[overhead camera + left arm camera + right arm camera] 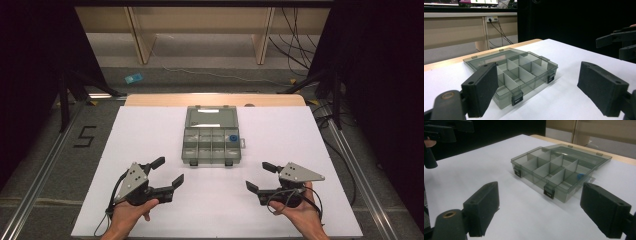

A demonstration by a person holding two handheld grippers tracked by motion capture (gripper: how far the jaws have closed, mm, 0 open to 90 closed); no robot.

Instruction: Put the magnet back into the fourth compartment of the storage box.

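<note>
One clear compartment box (pixel 212 140) sits at the centre of the frame, lid laid open, and it counts eight compartments, two rows of four. One small blue item (pixel 233 137) lies in the upper right compartment. Two black latches (pixel 549 192) on the near wall. Two grippers, left gripper (pixel 167 172) lower left, right gripper (pixel 260 176) lower right, both with jaws spread.

High view looks down from above; both claw views sit low, sharing the organizer box (pixel 212 136).

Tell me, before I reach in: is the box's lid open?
Open: the box's lid lies flat behind it, leaving the compartments uncovered.
</note>
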